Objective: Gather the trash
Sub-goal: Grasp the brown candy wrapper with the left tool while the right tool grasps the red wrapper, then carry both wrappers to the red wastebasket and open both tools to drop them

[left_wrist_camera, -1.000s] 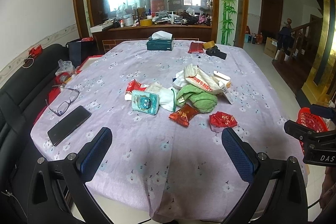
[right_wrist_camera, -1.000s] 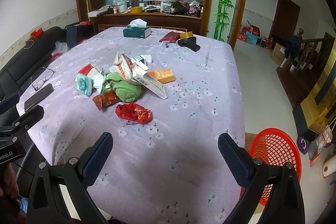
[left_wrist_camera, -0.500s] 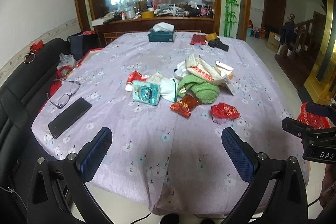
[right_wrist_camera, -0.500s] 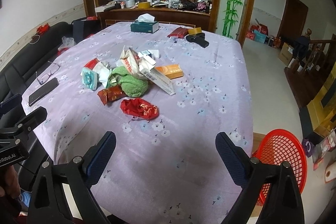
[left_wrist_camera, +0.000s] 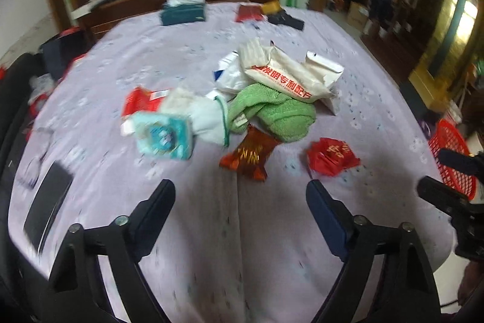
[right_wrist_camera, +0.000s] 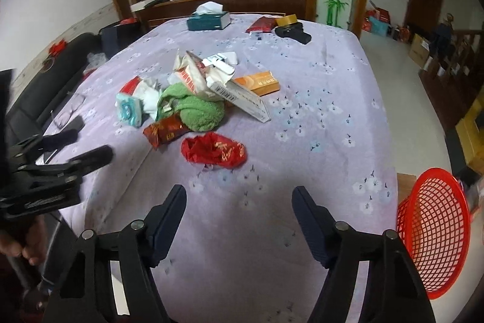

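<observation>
A heap of trash lies mid-table on the purple flowered cloth (left_wrist_camera: 187, 56): a crumpled red wrapper (left_wrist_camera: 332, 155) (right_wrist_camera: 213, 152), a dark red snack packet (left_wrist_camera: 248, 152) (right_wrist_camera: 165, 130), a green towel (left_wrist_camera: 279, 112) (right_wrist_camera: 199, 111), a teal tissue pack (left_wrist_camera: 163, 136), white bags and a long white box (right_wrist_camera: 242, 99). My left gripper (left_wrist_camera: 240, 199) hovers just short of the snack packet, jaws closing with nothing between them. My right gripper (right_wrist_camera: 239, 203) hangs before the red wrapper, jaws also closing on nothing. A red mesh basket (right_wrist_camera: 432, 229) stands off the table's right edge.
A black phone (left_wrist_camera: 47, 206) and glasses lie at the table's left edge beside a black sofa (right_wrist_camera: 45, 84). A tissue box (right_wrist_camera: 208, 20), a red packet and a black case (right_wrist_camera: 293, 32) sit at the far end. An orange box (right_wrist_camera: 257, 82) lies by the heap.
Both grippers have moved forward and down toward the heap, the left one more, and both pairs of jaws have narrowed. The trash has not moved.
</observation>
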{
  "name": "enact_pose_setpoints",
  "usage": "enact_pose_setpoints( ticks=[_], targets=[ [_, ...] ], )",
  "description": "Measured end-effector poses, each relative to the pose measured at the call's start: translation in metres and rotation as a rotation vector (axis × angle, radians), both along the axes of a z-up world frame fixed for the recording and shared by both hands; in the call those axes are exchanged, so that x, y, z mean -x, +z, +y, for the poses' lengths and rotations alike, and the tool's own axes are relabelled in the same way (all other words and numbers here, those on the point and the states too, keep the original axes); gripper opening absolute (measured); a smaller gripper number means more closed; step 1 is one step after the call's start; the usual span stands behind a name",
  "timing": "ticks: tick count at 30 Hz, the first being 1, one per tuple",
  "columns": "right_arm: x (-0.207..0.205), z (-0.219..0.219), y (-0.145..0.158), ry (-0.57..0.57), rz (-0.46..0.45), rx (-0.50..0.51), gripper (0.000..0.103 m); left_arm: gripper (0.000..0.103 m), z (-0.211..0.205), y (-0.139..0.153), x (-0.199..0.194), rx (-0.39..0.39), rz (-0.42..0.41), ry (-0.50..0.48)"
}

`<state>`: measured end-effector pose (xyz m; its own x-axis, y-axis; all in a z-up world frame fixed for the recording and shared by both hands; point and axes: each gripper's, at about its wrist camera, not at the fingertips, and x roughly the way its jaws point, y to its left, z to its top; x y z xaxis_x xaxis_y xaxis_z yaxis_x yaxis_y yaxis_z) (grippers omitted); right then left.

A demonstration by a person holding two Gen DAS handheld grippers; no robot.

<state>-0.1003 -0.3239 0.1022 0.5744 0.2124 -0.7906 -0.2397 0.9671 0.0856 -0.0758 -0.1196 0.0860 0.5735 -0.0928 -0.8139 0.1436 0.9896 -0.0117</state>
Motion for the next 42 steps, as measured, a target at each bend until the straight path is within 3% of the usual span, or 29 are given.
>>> enact_pose_setpoints(
  ticks=[2,9,11,16,20,23,27,28,31,32,42],
  targets=[
    [-0.004,0.003,-0.001,-0.032,0.008,-0.002,0.077,0.077,-0.001,-0.01,-0.02,-0.021,0.019,-0.042],
    [-0.015,0.017,-0.008,-0.071,0.038,-0.015,0.077,0.071,-0.012,-0.046,-0.062,-0.032,0.091,-0.186],
    [-0.017,0.023,-0.009,-0.07,0.037,0.001,0.077,0.047,-0.015,-0.057,-0.07,-0.028,0.122,-0.21],
    [-0.026,0.04,-0.015,-0.064,0.046,0.013,0.077,0.033,-0.014,-0.066,-0.078,0.01,0.145,-0.235],
    [-0.036,0.057,-0.021,-0.037,0.041,0.037,0.075,0.032,-0.001,-0.057,-0.063,0.038,0.131,-0.259],
    [-0.05,0.067,-0.031,-0.026,0.063,0.03,0.061,0.032,0.012,-0.049,-0.051,0.066,0.121,-0.253],
    [-0.067,0.081,-0.046,-0.02,0.08,0.061,0.058,0.032,0.035,-0.044,-0.036,0.083,0.118,-0.224],
    [-0.071,0.083,-0.051,-0.023,0.095,0.074,0.055,0.032,0.037,-0.044,-0.033,0.08,0.117,-0.22],
    [-0.077,0.085,-0.064,-0.042,0.144,0.101,0.03,0.032,0.045,-0.042,-0.029,0.08,0.111,-0.208],
    [-0.076,0.084,-0.064,-0.048,0.138,0.105,0.027,0.032,0.046,-0.041,-0.027,0.085,0.11,-0.206],
    [-0.048,0.062,-0.03,-0.096,0.121,-0.047,0.024,0.032,0.023,-0.025,-0.017,0.11,0.073,-0.253]
  ],
)
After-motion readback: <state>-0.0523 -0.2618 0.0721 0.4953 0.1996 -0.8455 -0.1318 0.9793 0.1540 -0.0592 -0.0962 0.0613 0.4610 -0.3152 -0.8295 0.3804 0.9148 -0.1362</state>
